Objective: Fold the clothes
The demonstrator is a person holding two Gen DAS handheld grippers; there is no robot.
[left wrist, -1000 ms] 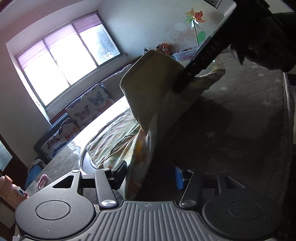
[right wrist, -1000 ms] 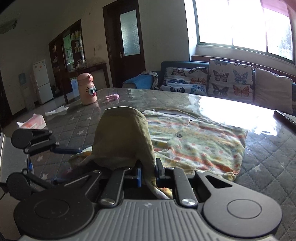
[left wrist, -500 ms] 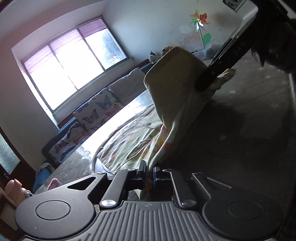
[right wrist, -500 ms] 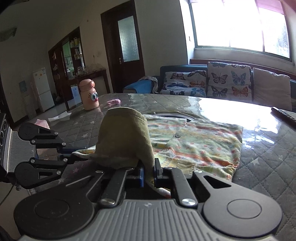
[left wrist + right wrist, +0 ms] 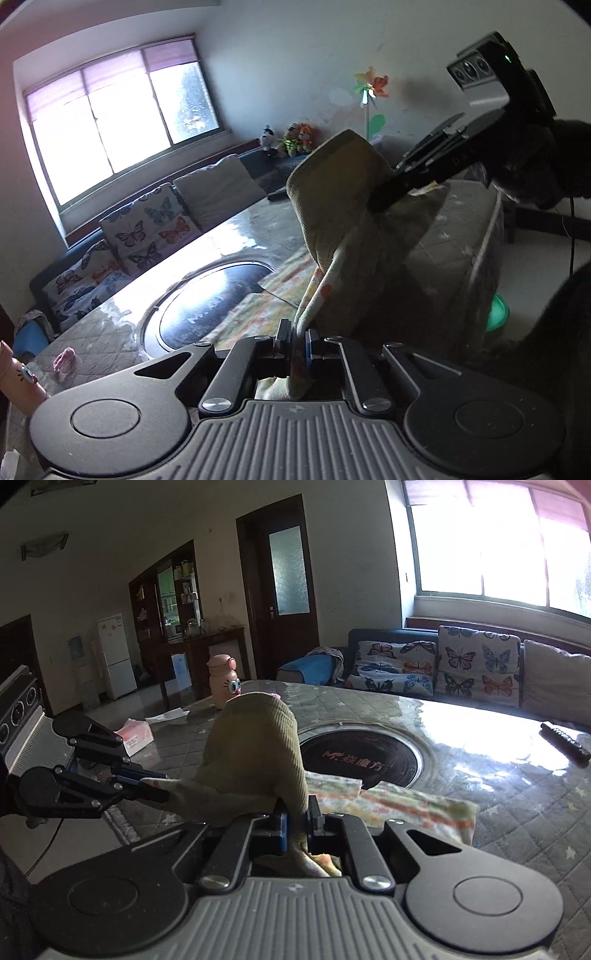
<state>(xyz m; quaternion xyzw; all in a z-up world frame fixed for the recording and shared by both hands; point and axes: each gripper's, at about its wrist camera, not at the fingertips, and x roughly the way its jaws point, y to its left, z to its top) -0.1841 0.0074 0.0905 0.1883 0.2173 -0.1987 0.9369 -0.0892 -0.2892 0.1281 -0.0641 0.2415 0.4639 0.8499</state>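
A child's garment (image 5: pixel 347 221) with an olive corduroy outside and a yellow-orange patterned lining (image 5: pixel 406 805) is held up between both grippers above the quilted table (image 5: pixel 517 812). My left gripper (image 5: pixel 300 341) is shut on one edge of it; it also shows in the right wrist view (image 5: pixel 155 788). My right gripper (image 5: pixel 297 825) is shut on another edge; it also shows in the left wrist view (image 5: pixel 380 201). The corduroy (image 5: pixel 255 757) arches up between them and the lower part trails on the table.
A round black inset (image 5: pixel 358 760) sits in the table's middle. A remote (image 5: pixel 563 742) lies at the far right, a pink bottle (image 5: pixel 221 681) and a tissue pack (image 5: pixel 135 734) at the far left. A sofa with butterfly cushions (image 5: pixel 443 664) stands under the window.
My left gripper went from open to shut on the garment's edge. Both grippers have pulled the garment toward the near table edge, which uncovered the round black inset.
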